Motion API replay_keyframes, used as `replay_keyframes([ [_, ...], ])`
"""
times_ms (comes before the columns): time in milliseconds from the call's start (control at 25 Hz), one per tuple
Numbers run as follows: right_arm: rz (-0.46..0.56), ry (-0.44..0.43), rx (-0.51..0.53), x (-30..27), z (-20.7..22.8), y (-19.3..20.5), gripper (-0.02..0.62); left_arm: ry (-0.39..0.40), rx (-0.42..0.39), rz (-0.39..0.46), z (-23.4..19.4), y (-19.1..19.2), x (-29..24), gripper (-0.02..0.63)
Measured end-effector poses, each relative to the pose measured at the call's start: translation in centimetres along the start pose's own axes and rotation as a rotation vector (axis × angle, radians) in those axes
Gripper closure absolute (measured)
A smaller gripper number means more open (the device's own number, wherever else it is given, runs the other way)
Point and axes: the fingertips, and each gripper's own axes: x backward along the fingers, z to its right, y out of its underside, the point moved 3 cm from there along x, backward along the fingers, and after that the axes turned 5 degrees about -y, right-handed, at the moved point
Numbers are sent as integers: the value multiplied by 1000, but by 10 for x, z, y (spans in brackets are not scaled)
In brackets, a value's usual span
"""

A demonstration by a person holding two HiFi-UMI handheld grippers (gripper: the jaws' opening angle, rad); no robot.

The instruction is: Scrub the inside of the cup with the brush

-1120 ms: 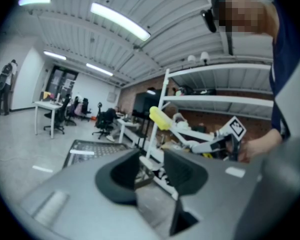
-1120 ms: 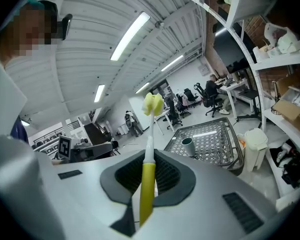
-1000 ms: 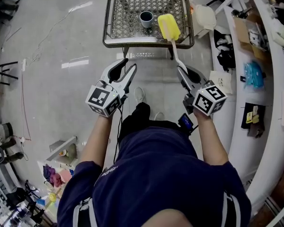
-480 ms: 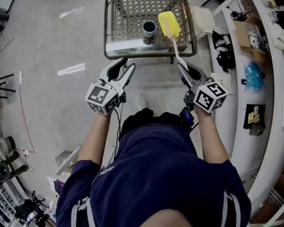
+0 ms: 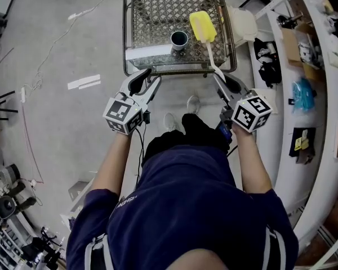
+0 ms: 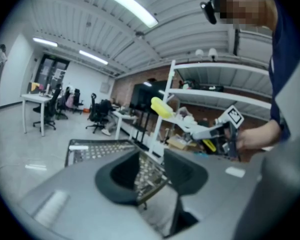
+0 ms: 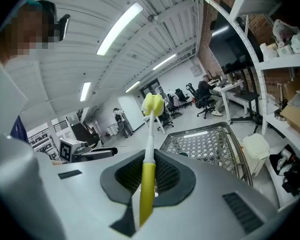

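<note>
Yellow sponge-headed brush (image 5: 201,27) clamped in right gripper (image 5: 218,80); left gripper (image 5: 154,75) closed, empty; small dark round cup (image 5: 179,39) not yet scrubbed.

Left tongs (image 5: 149,78) and right tongs (image 5: 225,84) closer to mesh table (image 5: 169,70), brush (image 5: 203,27) further over it

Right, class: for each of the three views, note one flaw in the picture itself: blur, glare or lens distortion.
Head view: sharp, but lights glare off the floor and the shelf bows. Left gripper view: soft throughout, the brush smeared, corners dark. Right gripper view: crisper, but the ceiling lamp is blown out and the shelf post curves.
</note>
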Motion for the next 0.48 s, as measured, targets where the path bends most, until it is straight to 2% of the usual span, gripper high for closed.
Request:
replay_keyframes([
  [480,-88,-47,-20,-54,61,-7,566,-57,30,-66,-25,9,-68,455],
])
